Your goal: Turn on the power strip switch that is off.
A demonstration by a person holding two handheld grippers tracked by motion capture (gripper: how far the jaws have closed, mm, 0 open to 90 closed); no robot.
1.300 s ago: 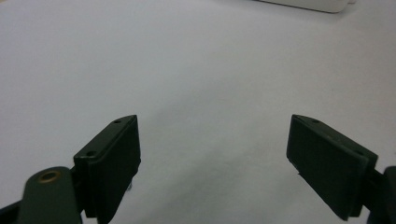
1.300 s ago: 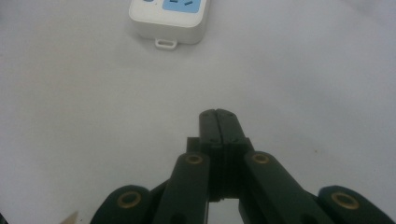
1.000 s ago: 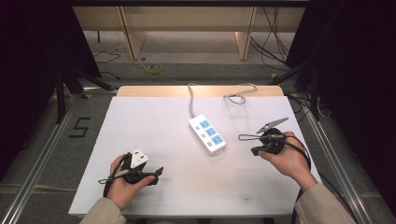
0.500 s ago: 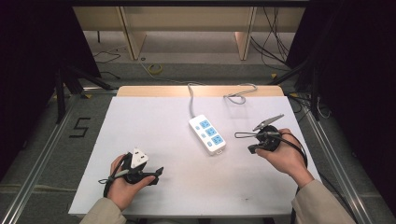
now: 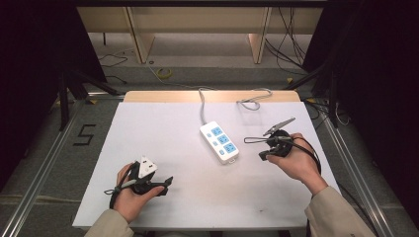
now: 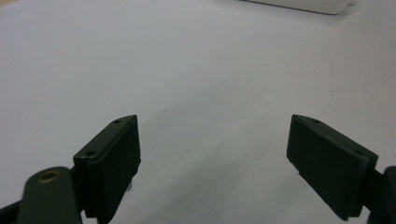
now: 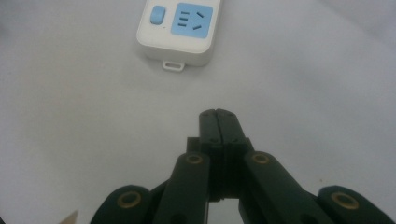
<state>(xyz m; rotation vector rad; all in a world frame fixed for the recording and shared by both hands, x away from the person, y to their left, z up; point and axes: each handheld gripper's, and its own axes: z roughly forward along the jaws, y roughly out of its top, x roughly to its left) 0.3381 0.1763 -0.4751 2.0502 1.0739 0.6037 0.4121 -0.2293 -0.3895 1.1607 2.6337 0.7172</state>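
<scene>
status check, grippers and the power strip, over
Left gripper open, empty. Right gripper shut, empty, short of the power strip. Strip flat on the white table, cord trailing back; nothing between.

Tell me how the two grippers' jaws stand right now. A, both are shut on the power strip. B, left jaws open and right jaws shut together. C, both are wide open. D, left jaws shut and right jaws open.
B: in the left gripper view the left gripper has its jaws spread wide over bare table, while the right gripper has its jaws pressed together short of the power strip.

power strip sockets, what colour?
Light blue socket faces on the white power strip; clearest in the right gripper view.
</scene>
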